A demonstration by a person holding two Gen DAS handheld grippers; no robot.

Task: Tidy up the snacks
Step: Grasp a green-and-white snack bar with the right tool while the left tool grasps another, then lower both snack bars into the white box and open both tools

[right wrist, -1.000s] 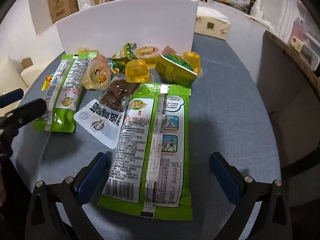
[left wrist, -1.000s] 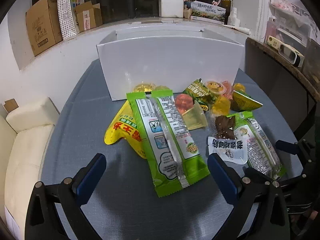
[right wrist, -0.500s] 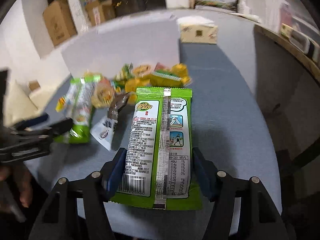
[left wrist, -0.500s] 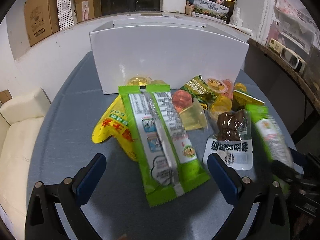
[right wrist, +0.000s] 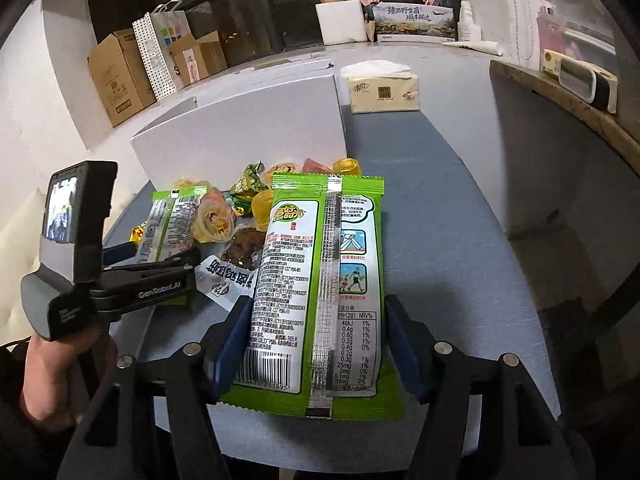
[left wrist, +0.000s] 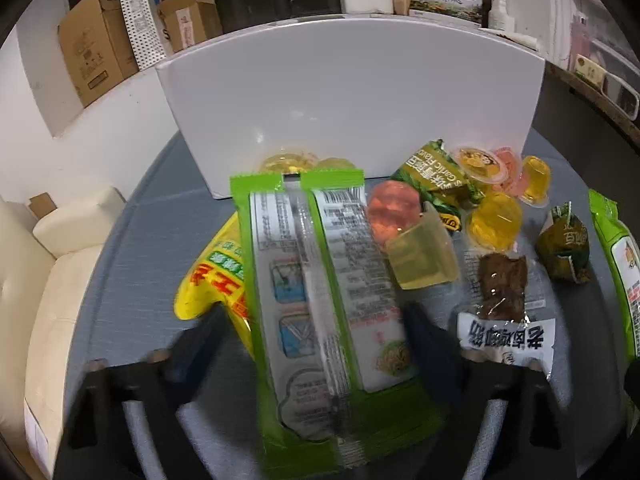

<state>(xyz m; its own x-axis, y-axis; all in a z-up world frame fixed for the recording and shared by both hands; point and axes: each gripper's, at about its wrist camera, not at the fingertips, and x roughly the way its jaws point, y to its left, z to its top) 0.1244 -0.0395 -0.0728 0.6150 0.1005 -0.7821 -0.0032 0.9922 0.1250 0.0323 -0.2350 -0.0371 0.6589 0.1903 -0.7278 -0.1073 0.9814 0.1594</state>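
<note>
Motion blur smears the left gripper (left wrist: 312,344), clamped on a green noodle packet (left wrist: 316,304); right gripper (right wrist: 316,344) clamps another green packet (right wrist: 320,280).

The black arm of the left gripper (right wrist: 120,249) carries white lettering, "GenRoboLAI" or close to it. The green noodle packet (right wrist: 320,292) between the right gripper's fingers bears a nutrition table headed "NRV%", with "46kJ 1%" and "0.4g 1%" beneath, and a barcode at 7 o'clock ending "211595". At 1 o'clock from the other green packet (left wrist: 320,304), a small green pouch (left wrist: 436,176) reads "Garlic Flavor". Chinese characters mark the yellow bag (left wrist: 218,276) and the white-ended meat snack (left wrist: 506,336).
</note>
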